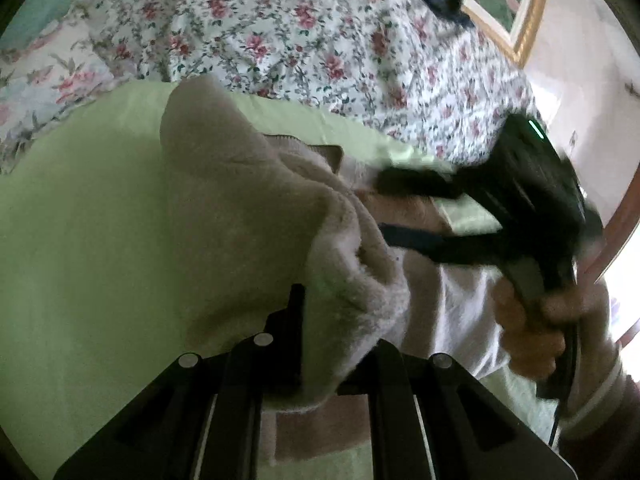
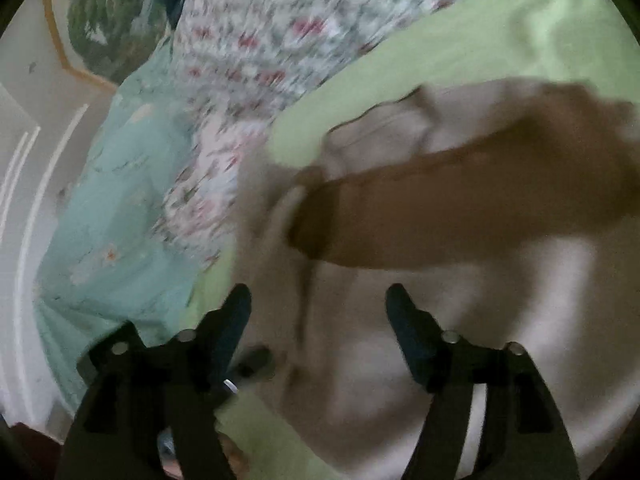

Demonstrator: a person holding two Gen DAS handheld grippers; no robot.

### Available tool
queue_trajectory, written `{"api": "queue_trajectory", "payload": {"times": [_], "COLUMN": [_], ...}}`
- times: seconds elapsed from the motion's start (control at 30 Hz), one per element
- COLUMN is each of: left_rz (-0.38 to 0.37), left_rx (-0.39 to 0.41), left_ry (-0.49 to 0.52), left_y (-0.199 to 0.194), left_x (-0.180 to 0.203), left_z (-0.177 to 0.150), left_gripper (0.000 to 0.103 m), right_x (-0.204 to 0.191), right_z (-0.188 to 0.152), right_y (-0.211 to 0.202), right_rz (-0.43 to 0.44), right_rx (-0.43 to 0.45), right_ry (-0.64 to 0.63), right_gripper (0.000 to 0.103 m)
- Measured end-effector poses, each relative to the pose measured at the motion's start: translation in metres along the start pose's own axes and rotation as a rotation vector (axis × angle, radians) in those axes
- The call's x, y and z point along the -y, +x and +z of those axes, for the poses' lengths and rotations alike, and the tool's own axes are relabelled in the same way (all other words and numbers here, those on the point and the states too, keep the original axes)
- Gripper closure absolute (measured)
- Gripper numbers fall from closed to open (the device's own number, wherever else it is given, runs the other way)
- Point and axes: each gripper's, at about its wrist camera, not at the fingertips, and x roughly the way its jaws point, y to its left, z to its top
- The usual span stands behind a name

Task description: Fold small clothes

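Mid-fold: left gripper [image 1: 320, 340] is clamped on the beige fleece garment [image 1: 248, 216], lifting 1 edge off the green sheet [image 1: 80, 240]. Right gripper [image 2: 318, 300] hovers over it, jaws spread (blurred). Next: grab the opposite edge, likely.

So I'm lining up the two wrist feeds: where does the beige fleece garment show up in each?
Left wrist: the beige fleece garment fills the centre, bunched and lifted, running down between the left gripper fingers.
Right wrist: it spreads over centre and right, beneath the open right gripper.
Shared landmark: the light green sheet under it.
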Motion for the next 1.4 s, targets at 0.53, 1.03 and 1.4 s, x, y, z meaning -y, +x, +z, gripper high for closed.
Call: {"api": "queue_trajectory", "payload": {"times": [0.53, 1.03, 1.4], "left_rz": [-0.084, -0.345, -0.291], "left_rx": [-0.012, -0.148, -0.228], "left_ry": [0.124, 0.162, 0.184], "left_y": [-0.011, 0.059, 0.093], "left_x": [0.04, 0.166, 0.171], "left_z": [0.001, -0.012, -0.033], "left_gripper": [0.094, 0.094, 0.093], "right_x": [-0.058, 0.064, 0.115], "right_z": [0.057, 0.031, 0.008], "right_y": [0.063, -0.119, -0.116], "right_rz": [-0.13, -0.311, -0.313], "right_rx": [-0.074, 0.133, 0.14], "right_ry": [-0.256, -0.098, -0.026], "right_gripper": [0.087, 0.087, 0.087]}}
